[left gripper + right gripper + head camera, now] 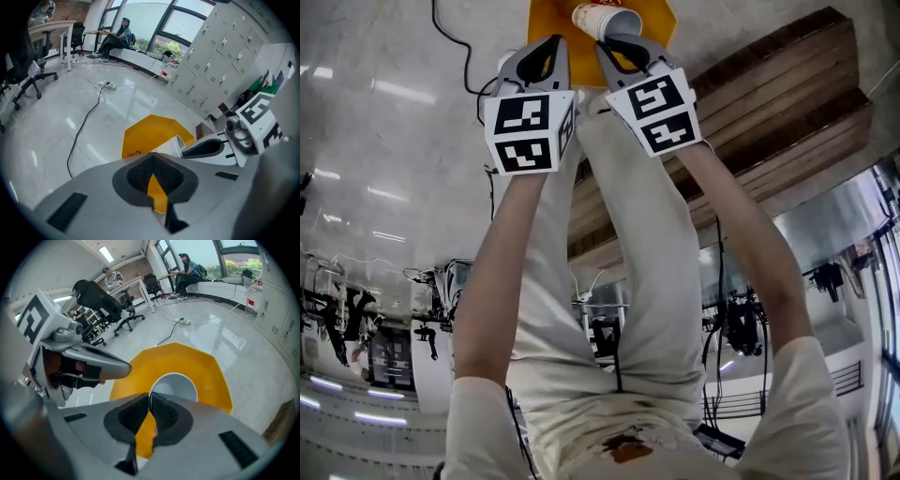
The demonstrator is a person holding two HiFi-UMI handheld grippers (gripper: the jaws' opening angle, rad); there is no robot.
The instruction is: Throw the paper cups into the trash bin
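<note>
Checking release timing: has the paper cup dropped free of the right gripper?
No, the right gripper is shut on the rim of the paper cup, holding it over the yellow trash bin.

Daylight pours through the tall glass windows (140, 26), helped by white ceiling strip lights (105, 254), so both gripper views are bright. The glossy pale grey floor (51, 122) carries streaks of glare (the head view shows them as long white bars). Shadows are faint; the white paper cup (174, 386) has a softly shaded inside. Fisheye bending curves straight lines, corners go black, and the nearest foreground is blurred.
</note>
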